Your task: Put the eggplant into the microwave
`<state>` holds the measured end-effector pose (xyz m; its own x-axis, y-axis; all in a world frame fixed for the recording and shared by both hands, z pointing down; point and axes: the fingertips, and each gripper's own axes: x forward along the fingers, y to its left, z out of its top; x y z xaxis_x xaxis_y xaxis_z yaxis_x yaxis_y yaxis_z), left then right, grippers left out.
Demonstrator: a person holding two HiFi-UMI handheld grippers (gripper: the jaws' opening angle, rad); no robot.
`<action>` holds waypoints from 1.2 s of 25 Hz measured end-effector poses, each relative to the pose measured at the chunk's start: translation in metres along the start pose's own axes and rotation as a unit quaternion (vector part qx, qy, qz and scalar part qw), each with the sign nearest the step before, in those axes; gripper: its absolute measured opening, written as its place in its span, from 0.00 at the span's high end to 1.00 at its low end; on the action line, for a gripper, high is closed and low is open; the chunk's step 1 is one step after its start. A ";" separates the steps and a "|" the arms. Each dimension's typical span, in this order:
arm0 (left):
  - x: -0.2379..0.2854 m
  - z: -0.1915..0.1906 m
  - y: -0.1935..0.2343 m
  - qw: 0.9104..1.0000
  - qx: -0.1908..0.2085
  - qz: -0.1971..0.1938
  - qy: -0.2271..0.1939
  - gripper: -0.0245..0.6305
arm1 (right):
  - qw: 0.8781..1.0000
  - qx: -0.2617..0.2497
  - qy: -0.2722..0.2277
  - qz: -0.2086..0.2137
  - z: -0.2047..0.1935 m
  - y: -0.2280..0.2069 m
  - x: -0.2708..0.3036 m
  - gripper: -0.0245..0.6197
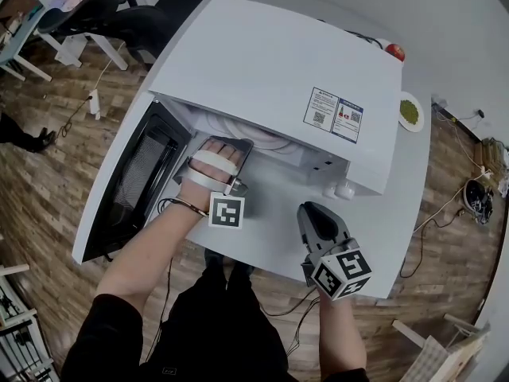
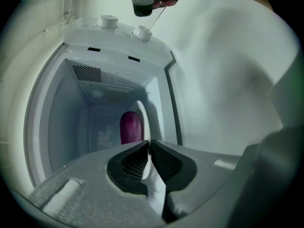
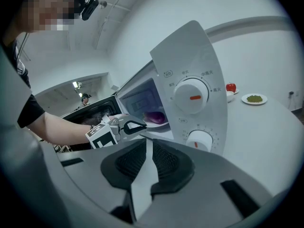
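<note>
Clenched, empty jaws on left gripper [image 2: 148, 144] at mouth of white box microwave [image 1: 278, 62]. Likewise on right gripper [image 3: 147, 142] outside it. Purple oval eggplant [image 2: 131, 127] inside, in gripper views only.

Open microwave [image 3: 190, 51] with eggplant [image 3: 155, 117] on the plate [image 3: 160, 124] inside; left gripper [image 3: 137, 126] at its opening; right gripper [image 3: 148, 142], jaws together, before its dials [image 3: 191, 97].

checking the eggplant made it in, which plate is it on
The white plate inside the open microwave holds the purple eggplant. The other plate, out on the table beside it, carries only something green.
</note>
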<state>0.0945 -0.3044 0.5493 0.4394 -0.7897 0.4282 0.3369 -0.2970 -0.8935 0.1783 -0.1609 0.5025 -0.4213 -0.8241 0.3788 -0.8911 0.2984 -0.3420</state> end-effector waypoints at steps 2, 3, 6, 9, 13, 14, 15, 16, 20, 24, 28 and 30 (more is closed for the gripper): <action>0.002 -0.001 0.001 1.000 -0.003 -0.003 0.002 0.92 | 1.000 0.000 0.000 -0.001 0.000 0.000 0.000 0.88; 0.003 -0.002 0.002 1.000 -0.004 -0.003 0.003 0.92 | 1.000 0.000 -0.001 -0.001 0.000 0.000 0.000 0.88; 0.007 -0.004 0.005 1.000 -0.007 -0.004 0.008 0.92 | 1.000 0.000 -0.001 -0.002 0.001 0.000 0.000 0.88; 0.011 -0.008 0.008 1.000 -0.008 -0.003 0.013 0.92 | 1.000 -0.001 -0.001 -0.002 0.001 0.001 -0.001 0.88; 0.018 -0.011 0.013 1.000 -0.012 -0.002 0.021 0.92 | 1.000 -0.001 0.001 -0.006 0.000 0.000 -0.003 0.88; 0.019 -0.012 0.013 1.000 -0.012 -0.004 0.022 0.92 | 1.000 -0.001 0.001 -0.007 0.000 0.000 -0.004 0.88; 0.020 -0.012 0.012 1.000 -0.014 -0.006 0.023 0.92 | 1.000 -0.002 0.002 -0.007 0.000 0.001 -0.005 0.88; 0.020 -0.012 0.011 1.000 -0.018 -0.007 0.023 0.92 | 1.000 -0.002 0.003 -0.007 0.000 0.001 -0.006 0.88; 0.017 -0.012 0.010 0.999 -0.026 -0.003 0.028 0.92 | 1.000 -0.003 0.004 -0.009 0.000 0.003 -0.010 0.88; 0.014 -0.015 0.016 0.999 -0.029 0.010 0.034 0.87 | 1.000 -0.003 0.003 -0.010 0.001 0.005 -0.011 0.88; 0.009 -0.016 0.004 0.998 -0.044 -0.012 0.032 0.85 | 1.000 -0.004 0.005 -0.005 -0.003 0.012 -0.012 0.88; 0.002 -0.015 -0.004 0.998 -0.056 -0.030 0.029 0.85 | 1.000 -0.006 0.007 -0.003 -0.002 0.016 -0.014 0.88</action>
<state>0.0816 -0.3130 0.5517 0.3710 -0.7974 0.4759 0.2638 -0.4008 -0.8773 0.1697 -0.1432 0.4937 -0.4181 -0.8194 0.3922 -0.8955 0.2993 -0.3293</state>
